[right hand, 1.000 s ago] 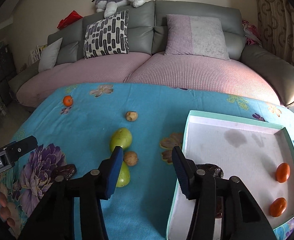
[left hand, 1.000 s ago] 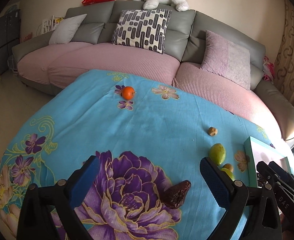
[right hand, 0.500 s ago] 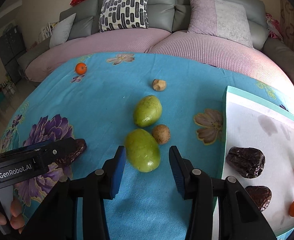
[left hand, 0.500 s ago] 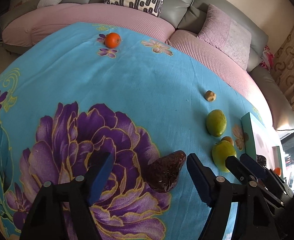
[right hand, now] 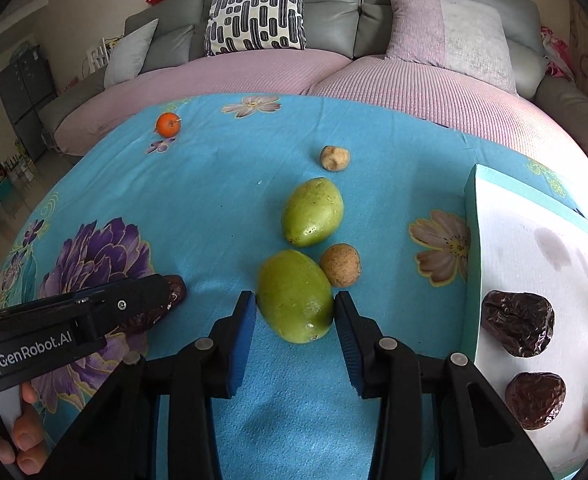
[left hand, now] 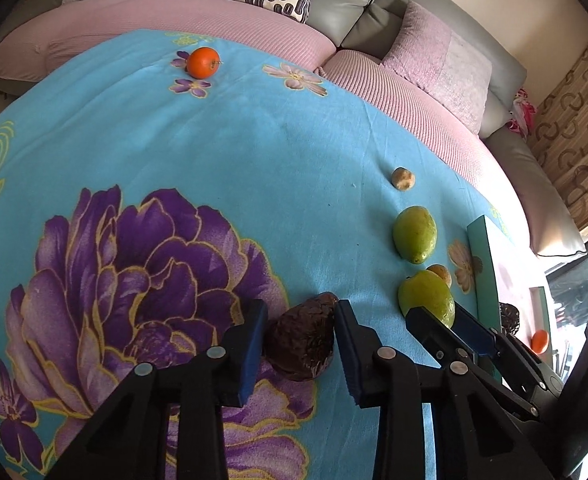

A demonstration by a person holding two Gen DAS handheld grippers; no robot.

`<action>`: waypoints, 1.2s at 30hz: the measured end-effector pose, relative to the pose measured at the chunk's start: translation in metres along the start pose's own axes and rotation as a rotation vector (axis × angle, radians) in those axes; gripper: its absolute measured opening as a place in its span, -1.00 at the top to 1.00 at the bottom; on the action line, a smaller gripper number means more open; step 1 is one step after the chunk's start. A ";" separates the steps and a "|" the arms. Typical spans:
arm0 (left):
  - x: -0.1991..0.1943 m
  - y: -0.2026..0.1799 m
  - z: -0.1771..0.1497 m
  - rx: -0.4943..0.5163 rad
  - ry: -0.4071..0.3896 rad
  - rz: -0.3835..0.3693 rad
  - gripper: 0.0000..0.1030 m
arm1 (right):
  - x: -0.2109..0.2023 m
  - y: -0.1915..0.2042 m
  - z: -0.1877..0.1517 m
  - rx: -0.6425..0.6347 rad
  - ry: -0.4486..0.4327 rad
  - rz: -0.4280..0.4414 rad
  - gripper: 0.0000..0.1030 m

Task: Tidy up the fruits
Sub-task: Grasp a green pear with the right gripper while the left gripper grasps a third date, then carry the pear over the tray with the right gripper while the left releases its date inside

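A dark wrinkled date (left hand: 299, 340) lies on the blue flowered cloth (left hand: 254, 160). My left gripper (left hand: 299, 308) is shut on it, both blue pads against its sides. In the right wrist view, my right gripper (right hand: 294, 298) is shut on the nearer green mango-like fruit (right hand: 295, 296), fingertips pressing its flanks while it rests on the cloth. A second green fruit (right hand: 313, 212) and a round brown fruit (right hand: 340, 265) sit just behind it. The teal tray (right hand: 471, 240) at the right holds two dates (right hand: 517, 326) and small oranges.
An orange (right hand: 168, 124) lies far back left and a small beige fruit (right hand: 334, 157) sits mid-table. A grey and pink sofa (right hand: 333, 68) curves behind the table. A hand (right hand: 14, 440) holds the left gripper at the lower left.
Both grippers have dropped toward the table and narrowed. The left one closed around the date; the right one swung left off the tray and closed around the near green fruit.
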State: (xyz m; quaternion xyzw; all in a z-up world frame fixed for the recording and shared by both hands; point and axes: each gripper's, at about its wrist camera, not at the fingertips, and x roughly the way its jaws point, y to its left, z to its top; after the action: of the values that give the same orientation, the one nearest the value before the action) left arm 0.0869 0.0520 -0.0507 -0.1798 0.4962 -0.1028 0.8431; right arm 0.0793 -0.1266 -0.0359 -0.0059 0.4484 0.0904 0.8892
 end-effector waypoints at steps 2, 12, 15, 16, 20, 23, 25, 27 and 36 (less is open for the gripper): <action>0.001 -0.001 0.001 0.002 -0.003 0.000 0.30 | 0.000 0.000 0.000 0.004 -0.003 -0.001 0.19; -0.028 -0.008 0.010 0.023 -0.113 -0.030 0.31 | -0.026 -0.007 0.006 0.027 -0.077 -0.019 0.21; -0.039 -0.012 0.013 0.040 -0.152 -0.030 0.31 | -0.041 -0.012 0.009 0.044 -0.118 -0.028 0.22; -0.042 -0.013 0.013 0.045 -0.160 -0.032 0.31 | -0.046 -0.014 0.009 0.049 -0.130 -0.031 0.22; -0.051 -0.021 0.014 0.069 -0.186 -0.039 0.31 | -0.060 -0.022 0.010 0.072 -0.164 -0.045 0.22; -0.055 -0.029 0.013 0.093 -0.198 -0.043 0.31 | -0.066 -0.028 0.009 0.089 -0.172 -0.054 0.22; -0.053 -0.034 0.012 0.107 -0.194 -0.046 0.31 | -0.068 -0.033 0.008 0.100 -0.173 -0.062 0.22; -0.052 -0.039 0.010 0.119 -0.190 -0.047 0.31 | -0.069 -0.039 0.008 0.112 -0.172 -0.070 0.22; -0.046 -0.058 0.004 0.170 -0.175 -0.056 0.31 | -0.083 -0.082 0.000 0.199 -0.183 -0.139 0.22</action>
State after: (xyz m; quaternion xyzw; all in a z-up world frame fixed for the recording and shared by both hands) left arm 0.0681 0.0157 0.0119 -0.1296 0.4050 -0.1519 0.8923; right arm 0.0447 -0.2205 0.0249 0.0595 0.3710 -0.0164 0.9266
